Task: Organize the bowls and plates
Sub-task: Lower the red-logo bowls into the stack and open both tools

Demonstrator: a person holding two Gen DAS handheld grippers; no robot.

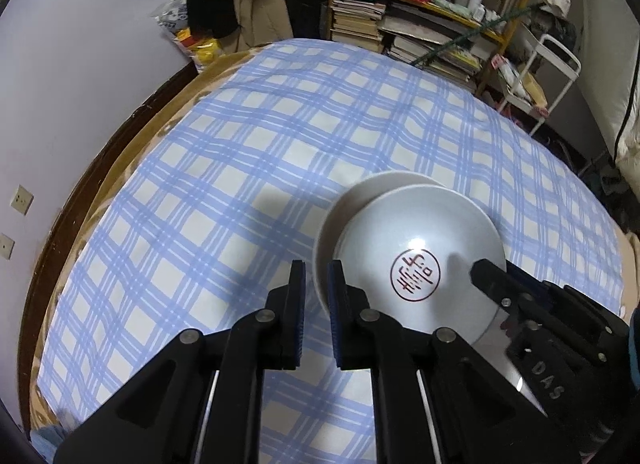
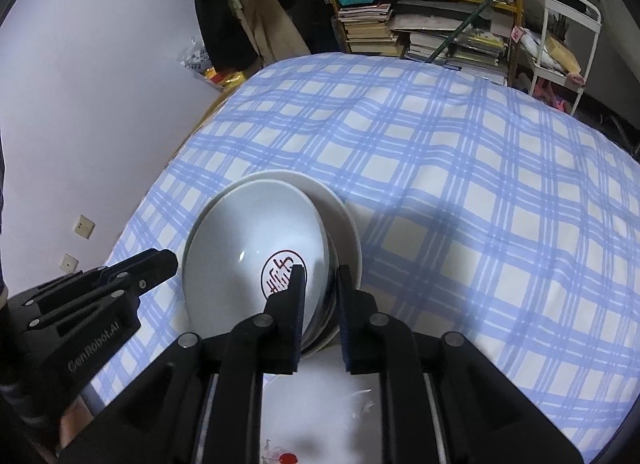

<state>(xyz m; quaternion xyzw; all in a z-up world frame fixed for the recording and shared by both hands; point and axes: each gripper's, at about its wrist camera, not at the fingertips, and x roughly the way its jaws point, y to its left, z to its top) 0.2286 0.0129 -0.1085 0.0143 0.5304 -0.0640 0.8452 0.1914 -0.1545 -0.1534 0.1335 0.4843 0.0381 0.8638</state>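
As the stacked bowls (image 1: 416, 248) sit between them, the left gripper (image 1: 316, 296) and right gripper (image 2: 320, 296) straddle opposite rims, fingers slightly spread, neither visibly pinching.

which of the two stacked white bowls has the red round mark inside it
The upper, inner bowl, nested in the other: a red circular stamp sits on its inside bottom. The outer bowl shows only plain white rim around it.

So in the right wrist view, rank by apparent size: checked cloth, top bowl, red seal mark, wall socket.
1. checked cloth
2. top bowl
3. red seal mark
4. wall socket, though it sits farther away, so this is unsure.
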